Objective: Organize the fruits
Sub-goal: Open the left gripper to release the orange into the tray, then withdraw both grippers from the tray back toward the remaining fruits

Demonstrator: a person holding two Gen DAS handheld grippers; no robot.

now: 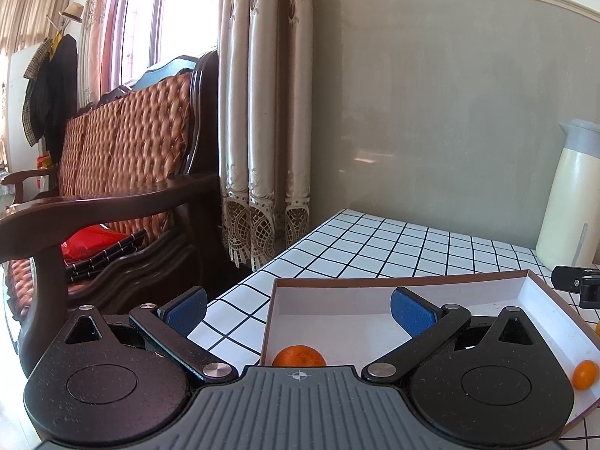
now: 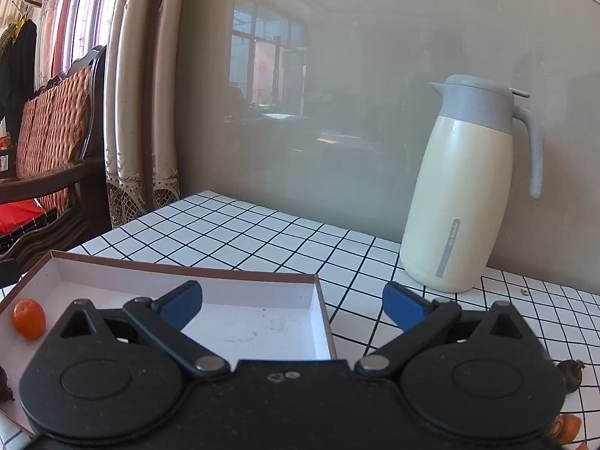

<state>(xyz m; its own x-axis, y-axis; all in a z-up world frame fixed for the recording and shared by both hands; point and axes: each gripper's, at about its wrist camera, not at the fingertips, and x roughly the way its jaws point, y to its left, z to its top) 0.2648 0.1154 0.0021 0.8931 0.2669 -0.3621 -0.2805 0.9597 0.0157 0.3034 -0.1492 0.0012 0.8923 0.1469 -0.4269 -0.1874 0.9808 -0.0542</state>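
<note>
A shallow white cardboard box (image 1: 375, 292) with a brown rim lies on the checked tabletop. In the left wrist view an orange mandarin (image 1: 299, 356) rests at the box's near edge, just under my open left gripper (image 1: 298, 309). A small oval kumquat (image 1: 585, 374) lies in the box's right corner. The right wrist view shows the same box (image 2: 187, 273) with a kumquat (image 2: 29, 318) at its left end. My right gripper (image 2: 292, 305) hovers open over the box's right wall, holding nothing. A dark brown fruit (image 2: 570, 373) and orange pieces (image 2: 566, 427) lie on the table at the right.
A cream thermos jug (image 2: 461, 202) with a grey lid stands by the grey wall at the back right. A wooden sofa (image 1: 112, 187) and curtains (image 1: 258, 112) are left of the table edge. The right gripper's tip (image 1: 577, 281) shows at the left view's right edge.
</note>
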